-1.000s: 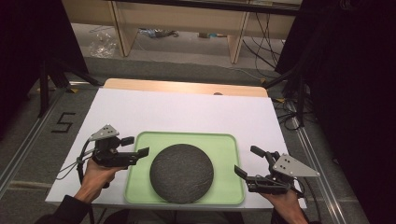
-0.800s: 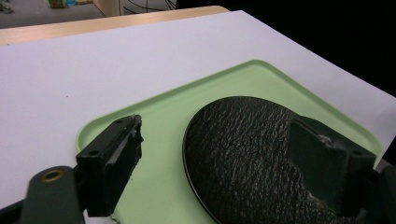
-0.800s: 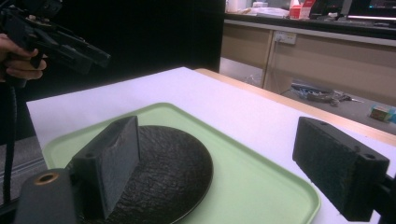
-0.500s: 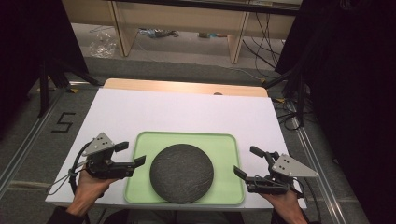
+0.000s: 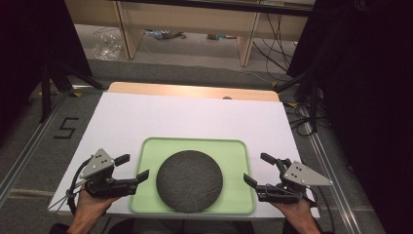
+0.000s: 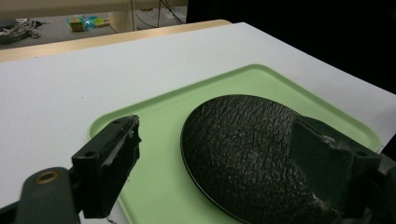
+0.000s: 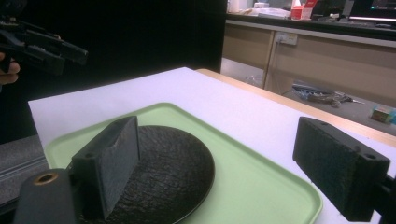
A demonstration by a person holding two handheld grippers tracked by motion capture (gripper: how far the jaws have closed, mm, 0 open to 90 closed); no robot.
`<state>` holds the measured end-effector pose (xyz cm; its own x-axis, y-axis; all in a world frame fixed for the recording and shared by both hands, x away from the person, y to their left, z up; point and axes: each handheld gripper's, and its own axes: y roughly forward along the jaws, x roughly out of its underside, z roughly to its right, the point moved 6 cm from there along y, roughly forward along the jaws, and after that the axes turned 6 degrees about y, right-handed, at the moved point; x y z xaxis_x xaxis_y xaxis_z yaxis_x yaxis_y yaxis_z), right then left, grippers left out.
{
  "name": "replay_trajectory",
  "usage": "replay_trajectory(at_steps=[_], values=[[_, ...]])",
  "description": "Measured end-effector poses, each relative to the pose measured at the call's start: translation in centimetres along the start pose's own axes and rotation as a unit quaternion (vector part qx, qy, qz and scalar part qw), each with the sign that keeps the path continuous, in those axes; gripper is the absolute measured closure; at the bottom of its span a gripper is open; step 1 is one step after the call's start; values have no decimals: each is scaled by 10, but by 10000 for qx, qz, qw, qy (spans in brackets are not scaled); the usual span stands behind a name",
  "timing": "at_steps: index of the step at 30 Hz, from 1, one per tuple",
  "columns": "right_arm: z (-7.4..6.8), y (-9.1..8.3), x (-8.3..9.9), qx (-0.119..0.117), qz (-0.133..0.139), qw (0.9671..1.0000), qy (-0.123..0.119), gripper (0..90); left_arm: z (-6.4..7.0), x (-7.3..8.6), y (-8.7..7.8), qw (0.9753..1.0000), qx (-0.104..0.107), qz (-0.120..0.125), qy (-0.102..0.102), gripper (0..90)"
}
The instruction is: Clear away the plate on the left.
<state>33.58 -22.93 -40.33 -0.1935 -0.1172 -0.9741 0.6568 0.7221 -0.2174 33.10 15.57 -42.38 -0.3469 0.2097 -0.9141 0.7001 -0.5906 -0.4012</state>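
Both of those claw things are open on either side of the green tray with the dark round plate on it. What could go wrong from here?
The dark plate lies loose on the green tray; if the tray is lifted unevenly, it could well slide. The left tool has one jaw over the tray's edge and might bump the plate's rim rather than grip the tray. The tray sits near the near edge of the table, so a nudge could push it off.

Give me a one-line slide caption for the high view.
Two hand-held claws, left and right, open at either side of a green tray holding a round dark textured plate on a white tabletop.
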Motion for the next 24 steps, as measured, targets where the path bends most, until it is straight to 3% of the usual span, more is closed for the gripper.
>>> replay_trajectory(at_steps=[6,10,14,16,17,18,20,21,24], values=[[-2,1,-1,-56,86,9999,-2,156,4,9,-4,9998,-71,-151,111,156],[-1,1,-1,3,72,10000,20,155,7,8,-8,9999,-117,-65,23,157],[-2,1,-1,-11,66,10000,7,155,9,8,-8,9998,-69,-92,161,156],[-2,0,-1,-59,82,9999,8,155,12,11,-7,9999,-65,-100,61,159],[-3,0,0,-49,7,9999,93,155,16,18,0,9996,59,-244,-93,159],[-3,0,0,-49,7,9999,93,155,16,18,0,9996,59,-244,-93,158],[-2,1,0,-17,63,10000,0,155,18,20,5,9994,12,-357,-14,160],[-2,0,0,-17,59,10000,-2,155,19,20,6,9992,41,-361,177,160],[-2,0,0,-38,51,10000,0,155,20,19,5,9995,15,-302,125,160]])
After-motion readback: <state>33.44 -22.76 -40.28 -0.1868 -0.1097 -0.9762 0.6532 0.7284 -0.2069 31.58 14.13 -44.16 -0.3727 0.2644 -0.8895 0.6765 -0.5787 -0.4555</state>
